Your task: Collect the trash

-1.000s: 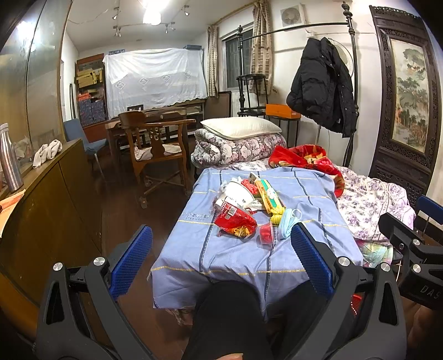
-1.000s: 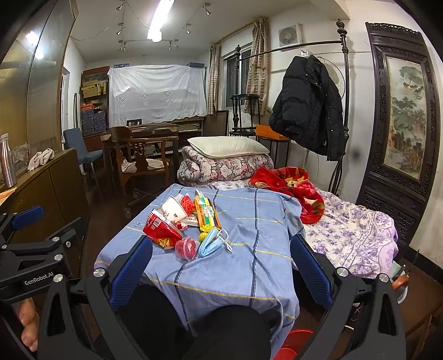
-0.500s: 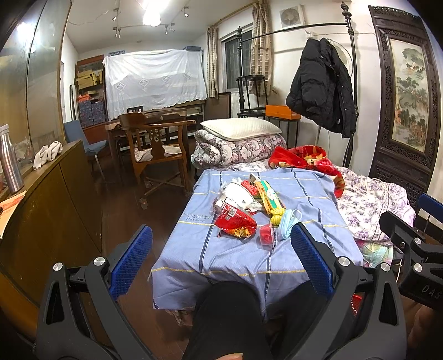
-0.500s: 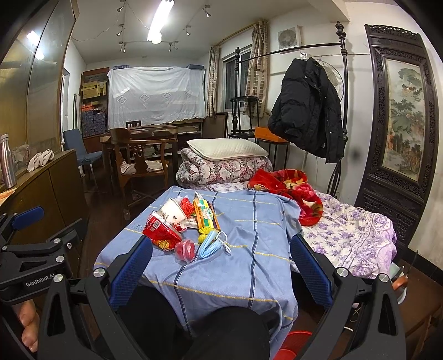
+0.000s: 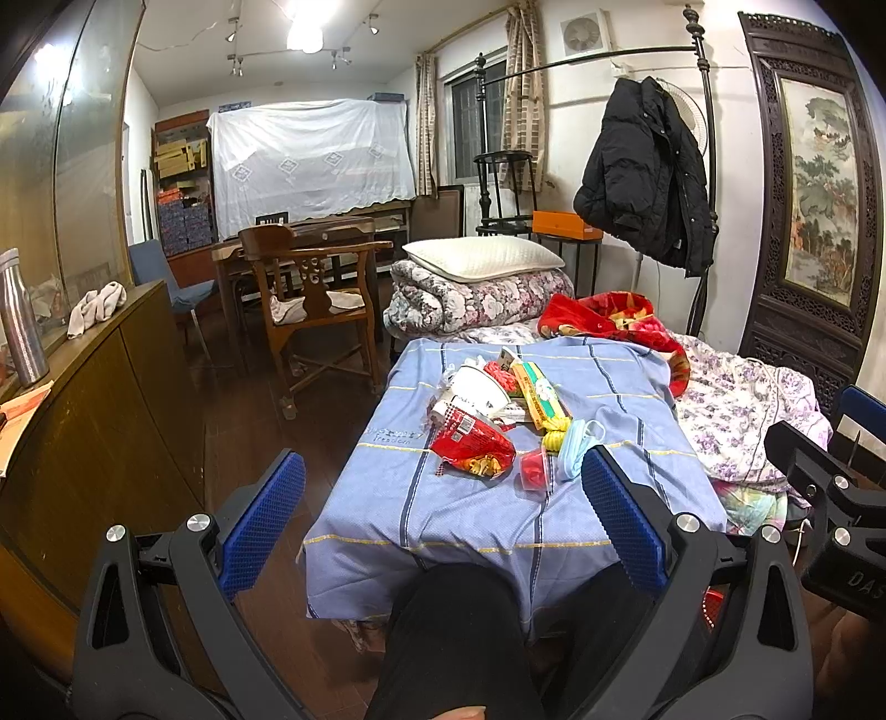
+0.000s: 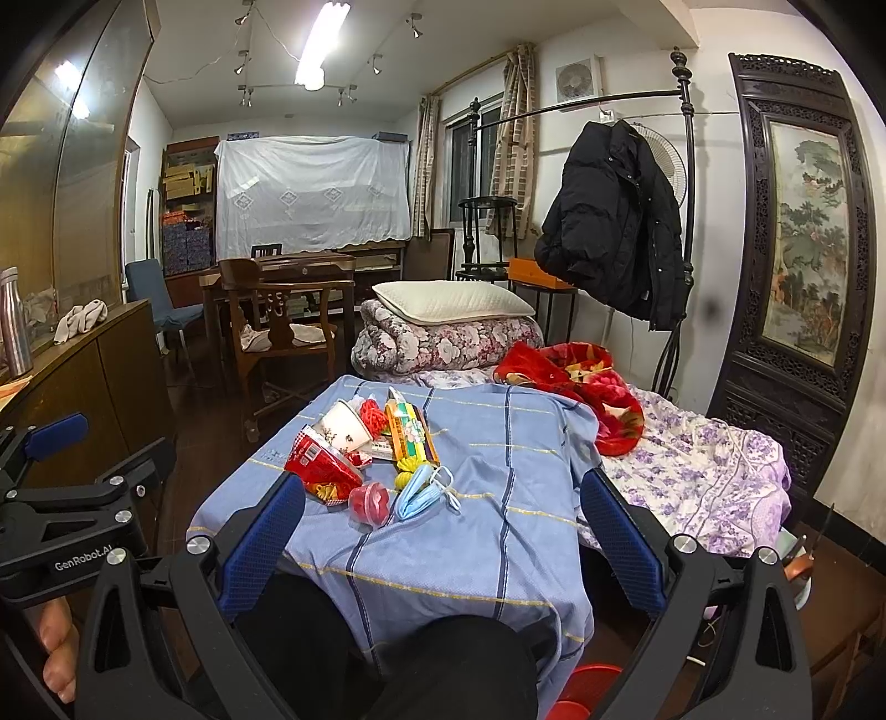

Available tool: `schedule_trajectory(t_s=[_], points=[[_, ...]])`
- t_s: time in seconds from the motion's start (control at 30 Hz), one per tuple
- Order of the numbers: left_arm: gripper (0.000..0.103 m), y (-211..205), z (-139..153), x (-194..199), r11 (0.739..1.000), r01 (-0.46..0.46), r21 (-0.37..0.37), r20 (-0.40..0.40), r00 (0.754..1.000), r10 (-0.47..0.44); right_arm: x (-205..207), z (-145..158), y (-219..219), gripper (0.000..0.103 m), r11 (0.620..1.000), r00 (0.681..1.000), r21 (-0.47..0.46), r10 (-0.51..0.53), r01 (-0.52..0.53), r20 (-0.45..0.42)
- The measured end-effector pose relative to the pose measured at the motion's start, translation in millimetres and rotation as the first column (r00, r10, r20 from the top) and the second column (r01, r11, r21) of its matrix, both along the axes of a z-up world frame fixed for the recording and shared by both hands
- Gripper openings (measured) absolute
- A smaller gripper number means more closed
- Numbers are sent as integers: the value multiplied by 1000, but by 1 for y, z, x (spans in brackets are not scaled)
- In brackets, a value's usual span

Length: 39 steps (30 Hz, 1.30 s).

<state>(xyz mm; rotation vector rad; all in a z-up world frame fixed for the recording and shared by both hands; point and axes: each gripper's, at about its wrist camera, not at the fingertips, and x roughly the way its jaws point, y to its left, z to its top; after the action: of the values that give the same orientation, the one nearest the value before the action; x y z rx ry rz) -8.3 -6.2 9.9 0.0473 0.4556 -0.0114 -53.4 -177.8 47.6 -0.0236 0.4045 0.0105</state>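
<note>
The room was lit evenly and fairly brightly by a ceiling lamp [image 5: 303, 34], seen at 12 o'clock in the left wrist view as an overexposed white patch. In the right wrist view it appeared as a long tube [image 6: 318, 47] at 11 o'clock, also blown out. Glare from it was reflected in the glass panel [image 5: 55, 94] at 10 o'clock in both views. Shadows were soft; the floor [image 5: 249, 399] and the lower foreground were the dimmest areas. Both pictures showed strong fisheye distortion: straight edges bowed outward, most markedly the carved screen [image 6: 803, 221] at 3 o'clock. The corners were vignetted to black. Focus was sharp at mid-distance. No motion blur was visible.
</note>
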Motion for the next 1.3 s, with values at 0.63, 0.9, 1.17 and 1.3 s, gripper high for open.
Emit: schedule_trajectory(t_s=[0.63, 0.9, 1.17, 1.3], points=[[96, 0, 0, -1, 1000, 0, -1, 1, 1000, 0, -1, -1, 1, 97, 1000, 1000, -2, -1, 1, 0], [96, 1, 1, -1, 1000, -2, 0, 2, 1000, 2, 0, 0, 0, 97, 1000, 1000, 0, 0, 0, -1], [96, 2, 1, 4, 1000, -15, 11, 0, 1000, 15, 6, -5, 2, 97, 1000, 1000, -2, 3, -3, -17], [96, 2, -2, 9, 1000, -18, 13, -8, 1000, 18, 15, -12, 1, 97, 1000, 999, 18, 17, -16, -45]])
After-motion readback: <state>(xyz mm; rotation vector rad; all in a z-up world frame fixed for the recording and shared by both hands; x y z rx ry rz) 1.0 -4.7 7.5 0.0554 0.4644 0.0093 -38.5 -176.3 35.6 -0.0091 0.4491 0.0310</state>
